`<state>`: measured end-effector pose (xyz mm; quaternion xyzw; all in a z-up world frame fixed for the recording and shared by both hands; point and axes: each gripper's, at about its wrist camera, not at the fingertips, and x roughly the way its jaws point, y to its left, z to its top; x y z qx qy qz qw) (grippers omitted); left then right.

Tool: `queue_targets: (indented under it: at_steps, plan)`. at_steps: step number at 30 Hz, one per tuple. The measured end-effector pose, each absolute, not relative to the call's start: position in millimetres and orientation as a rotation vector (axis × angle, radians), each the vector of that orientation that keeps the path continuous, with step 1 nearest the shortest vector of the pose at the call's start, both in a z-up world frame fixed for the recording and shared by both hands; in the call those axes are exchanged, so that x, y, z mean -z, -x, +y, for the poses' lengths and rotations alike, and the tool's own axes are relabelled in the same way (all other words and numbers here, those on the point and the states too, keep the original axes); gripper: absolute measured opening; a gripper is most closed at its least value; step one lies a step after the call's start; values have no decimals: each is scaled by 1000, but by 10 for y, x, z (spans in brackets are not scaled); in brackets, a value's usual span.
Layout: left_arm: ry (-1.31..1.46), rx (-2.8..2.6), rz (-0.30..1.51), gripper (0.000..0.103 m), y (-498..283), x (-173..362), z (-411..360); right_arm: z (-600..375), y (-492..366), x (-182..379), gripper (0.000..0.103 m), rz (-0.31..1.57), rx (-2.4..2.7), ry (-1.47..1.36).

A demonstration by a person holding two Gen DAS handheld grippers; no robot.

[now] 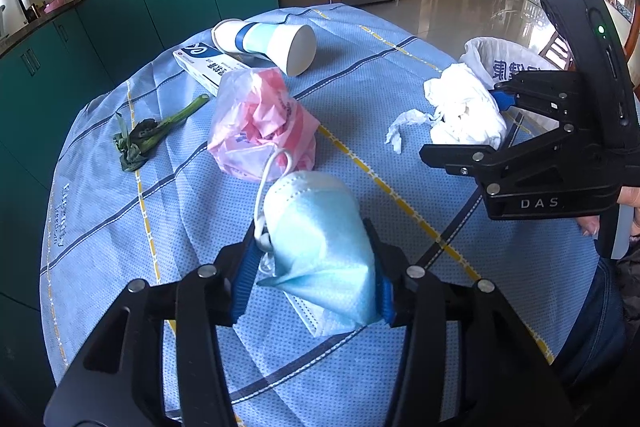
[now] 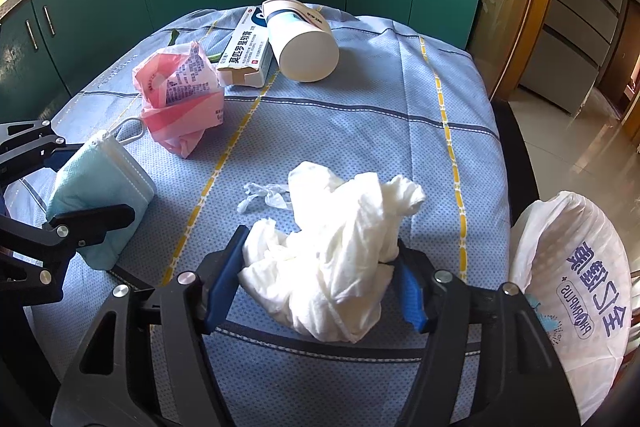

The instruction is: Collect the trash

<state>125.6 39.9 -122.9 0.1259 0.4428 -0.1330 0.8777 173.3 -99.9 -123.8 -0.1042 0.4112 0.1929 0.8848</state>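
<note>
We are picking up trash from the table with the blue checked cloth (image 2: 360, 115), and we are only at the start. Our left gripper (image 1: 316, 279) is pinching a blue face mask (image 1: 320, 239) between its two pads; the mask is bunched up and its white ear loop is hanging out toward the pink bag. Our right gripper (image 2: 320, 291) is squeezing a crumpled white tissue (image 2: 340, 247) between its pads, near the edge of the table. So both hands are holding one piece of trash each.

The white trash bag (image 2: 572, 267) with blue letters is waiting just past the table edge on our right side. We cannot see inside it, so we cannot tell what is in there yet.

Lots is still lying on the cloth. We are seeing a pink plastic bag (image 2: 180, 103), a white medicine box (image 2: 244, 55), a tipped paper cup (image 2: 304, 43), a wilted green vegetable stalk (image 1: 156, 135), and a little scrap of clear plastic (image 2: 264, 195). We think the mask and the tissue are going into the bag next.
</note>
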Motion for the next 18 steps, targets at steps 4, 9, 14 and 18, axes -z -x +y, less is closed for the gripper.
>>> queue_targets:
  at_steps: [4,9,14,18]
  plan:
    - [-266,277,924,50,-1257,1230,400,-1004,-1735,1240,68,856,-398,216]
    - [-269,274,925,51,-1259,1236,394,-1002,-1742,1245,69,857,-395,217]
    - [-269,274,925,51,-1257,1237,394,-999,-1745,1245,69,857,-396,216]
    - [-269,274,925,51,-1256,1238,395,-1001,-1746,1244,70,857,-396,216]
